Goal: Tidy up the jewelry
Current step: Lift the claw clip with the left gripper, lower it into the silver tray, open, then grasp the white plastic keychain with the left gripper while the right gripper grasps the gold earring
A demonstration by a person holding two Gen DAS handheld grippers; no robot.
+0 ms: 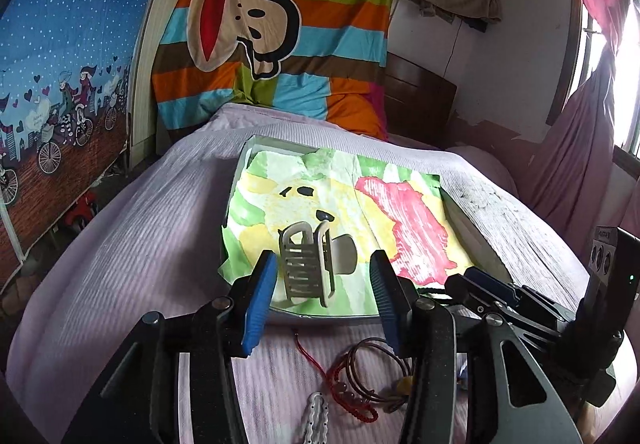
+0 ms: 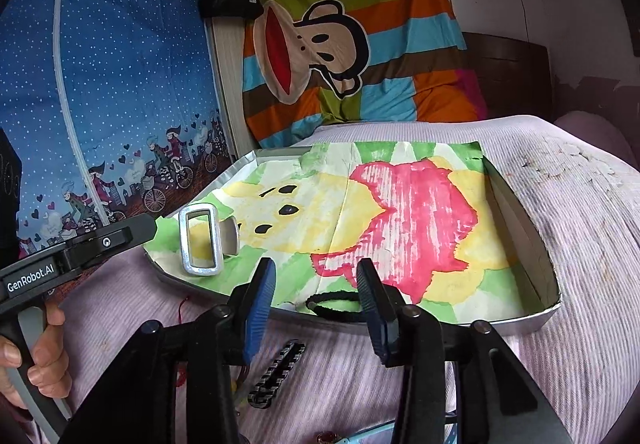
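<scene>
Left claw (image 1: 322, 282) parted, empty; grey plastic hair clip (image 1: 310, 264) stands free inside shallow paper-lined tray (image 2: 520, 211). Right claw (image 2: 316, 284) parted, empty, above black hair tie (image 2: 334, 306) at tray's near edge.

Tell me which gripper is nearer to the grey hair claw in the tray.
Left. The left gripper is open with the grey hair claw between its fingers. The right gripper is open over the black hair tie, further right along the tray.
</scene>
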